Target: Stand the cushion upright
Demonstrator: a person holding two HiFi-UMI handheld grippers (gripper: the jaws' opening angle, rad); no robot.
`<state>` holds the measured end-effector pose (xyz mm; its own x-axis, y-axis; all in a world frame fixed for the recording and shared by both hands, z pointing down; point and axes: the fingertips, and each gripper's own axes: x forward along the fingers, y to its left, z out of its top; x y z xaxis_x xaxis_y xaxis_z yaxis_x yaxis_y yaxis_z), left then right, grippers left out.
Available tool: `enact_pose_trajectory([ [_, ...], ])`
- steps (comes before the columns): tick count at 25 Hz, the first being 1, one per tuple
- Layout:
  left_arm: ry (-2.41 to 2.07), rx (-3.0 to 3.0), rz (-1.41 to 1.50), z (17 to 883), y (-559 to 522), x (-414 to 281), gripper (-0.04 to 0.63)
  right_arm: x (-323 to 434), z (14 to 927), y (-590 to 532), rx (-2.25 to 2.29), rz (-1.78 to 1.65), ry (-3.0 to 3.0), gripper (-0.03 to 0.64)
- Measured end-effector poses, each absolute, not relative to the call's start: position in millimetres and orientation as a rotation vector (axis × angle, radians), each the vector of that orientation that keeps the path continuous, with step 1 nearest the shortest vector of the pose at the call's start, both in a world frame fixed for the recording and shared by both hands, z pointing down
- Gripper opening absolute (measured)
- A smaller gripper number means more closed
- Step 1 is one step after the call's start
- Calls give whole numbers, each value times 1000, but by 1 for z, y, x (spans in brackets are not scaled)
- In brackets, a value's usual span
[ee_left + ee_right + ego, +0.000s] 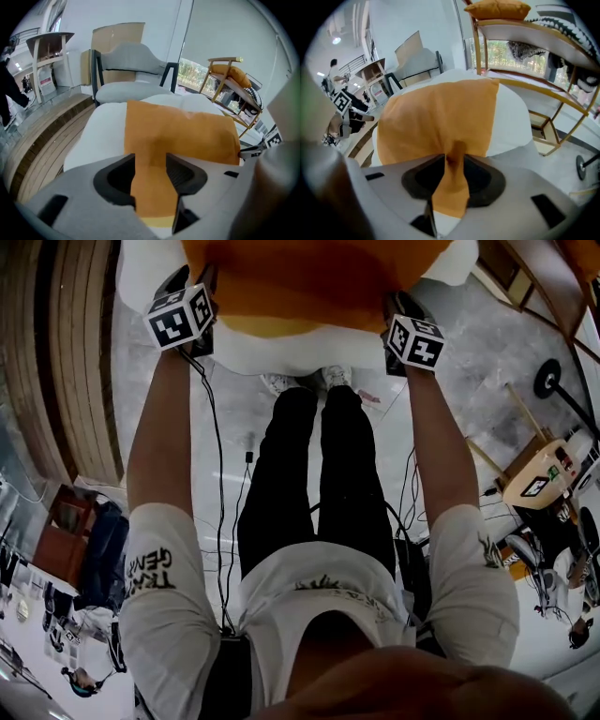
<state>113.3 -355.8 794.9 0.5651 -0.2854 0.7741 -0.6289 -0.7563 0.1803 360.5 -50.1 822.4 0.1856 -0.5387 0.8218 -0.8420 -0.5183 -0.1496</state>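
Note:
An orange cushion [309, 277] lies on a white padded seat [150, 268] at the top of the head view. My left gripper [192, 282] is at its near left edge and my right gripper [398, 310] at its near right edge. In the left gripper view the cushion [183, 131] spreads ahead, and a broad strip of its edge lies loosely between the jaws of my left gripper [151, 173], which stand wide apart. In the right gripper view the cushion [436, 117] is creased where my right gripper [452, 176] pinches a narrow fold of its edge.
A grey chair [131, 61] stands behind the white seat [101, 131]. To the right is a wooden rack [562, 98] with another orange cushion [501, 9] on top. A wooden slatted platform [66, 352] runs along the left. Cables [220, 474] trail on the floor by the person's legs.

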Motion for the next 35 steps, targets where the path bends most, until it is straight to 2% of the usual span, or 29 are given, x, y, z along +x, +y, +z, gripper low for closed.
enact_pose_trajectory([
  [2,-771,2369,1058,779,-354,103,182,361,805,-47,2187,1182,-1260,107],
  [3,-788,2382,1053,768,-351,99,89,360,792,-48,2212,1135,-1256,106],
  [4,-798,2403,1045,755,-347,96,33,357,777,-51,2233,1089,-1272,97],
  [5,-793,2431,1036,741,-340,95,21,353,761,-55,2250,1045,-1302,49],
  [8,-719,2508,1020,695,-306,98,21,335,709,-68,2266,956,-1419,28],
  [17,-756,2550,826,513,-223,103,20,266,507,-99,2268,775,-1743,28],
  [26,-949,2573,560,333,-218,95,20,264,312,-111,2409,491,-1937,28],
  [35,-1002,2781,359,176,-188,87,20,257,160,-77,2470,189,-2035,26],
])
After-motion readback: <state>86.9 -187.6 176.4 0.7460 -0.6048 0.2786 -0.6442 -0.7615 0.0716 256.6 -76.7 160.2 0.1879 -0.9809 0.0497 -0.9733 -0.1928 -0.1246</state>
